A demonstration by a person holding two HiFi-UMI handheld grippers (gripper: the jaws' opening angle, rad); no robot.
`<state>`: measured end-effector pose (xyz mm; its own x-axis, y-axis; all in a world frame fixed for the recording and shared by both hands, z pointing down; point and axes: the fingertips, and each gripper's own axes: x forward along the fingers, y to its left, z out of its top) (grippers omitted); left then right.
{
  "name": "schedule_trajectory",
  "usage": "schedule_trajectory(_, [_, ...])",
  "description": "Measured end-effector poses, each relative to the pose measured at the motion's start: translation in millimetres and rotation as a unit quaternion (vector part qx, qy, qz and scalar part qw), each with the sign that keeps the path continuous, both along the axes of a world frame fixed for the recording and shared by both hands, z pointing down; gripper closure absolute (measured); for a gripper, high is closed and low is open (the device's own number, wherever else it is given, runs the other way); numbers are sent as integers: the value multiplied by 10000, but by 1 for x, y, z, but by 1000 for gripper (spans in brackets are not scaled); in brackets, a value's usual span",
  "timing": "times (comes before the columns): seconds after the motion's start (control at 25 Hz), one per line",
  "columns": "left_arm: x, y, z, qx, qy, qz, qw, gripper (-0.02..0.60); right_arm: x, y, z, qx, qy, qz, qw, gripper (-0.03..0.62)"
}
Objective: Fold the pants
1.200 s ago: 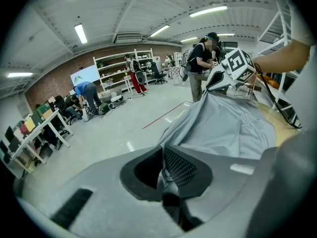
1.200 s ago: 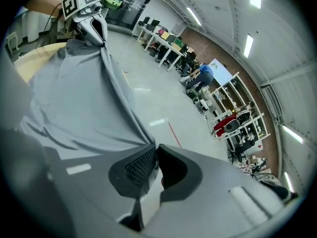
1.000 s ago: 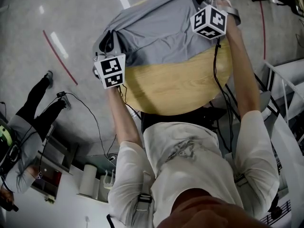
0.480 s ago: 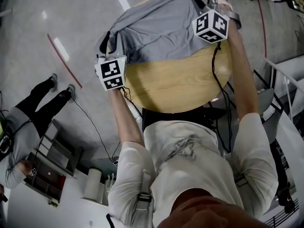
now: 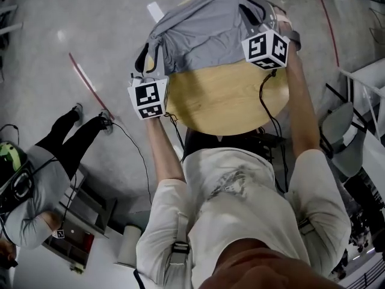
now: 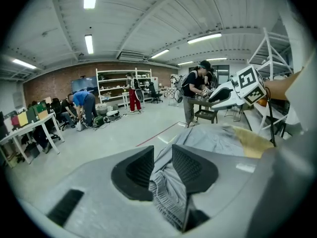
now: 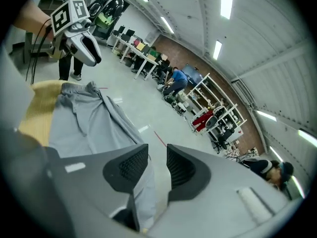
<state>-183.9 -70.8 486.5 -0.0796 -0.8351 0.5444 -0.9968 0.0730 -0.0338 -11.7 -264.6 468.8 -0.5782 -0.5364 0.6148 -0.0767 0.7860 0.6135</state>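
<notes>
Pants (image 5: 204, 29) lie bunched on the round table (image 5: 228, 101) ahead of both grippers. The left gripper (image 6: 162, 167) has just been opening. Its jaws stand apart, with the gathered waistband (image 6: 168, 195) loose between them. The right gripper (image 7: 157, 165) has also been opening, and grey cloth hangs just beneath its parted jaws.

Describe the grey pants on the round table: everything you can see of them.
The pants are light grey, of thin soft cloth, with a ribbed, gathered band. They lie crumpled and partly folded over the far half of the round wooden table, with cloth reaching past its rim. The left gripper has the ribbed band between its jaws, and the right gripper has a fold against one jaw. Both pairs of jaws have just been opening and stand apart.
</notes>
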Motion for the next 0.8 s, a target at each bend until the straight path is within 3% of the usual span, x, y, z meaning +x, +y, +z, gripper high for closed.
schedule_trajectory(0.56, [31, 78, -74, 590, -41, 869, 9945, 492, 32, 154, -94, 30, -1184, 1075, 9871, 491])
schedule_trajectory(0.8, [42, 114, -101, 887, -45, 1087, 9901, 522, 46, 213, -124, 153, -1542, 1431, 9775, 542])
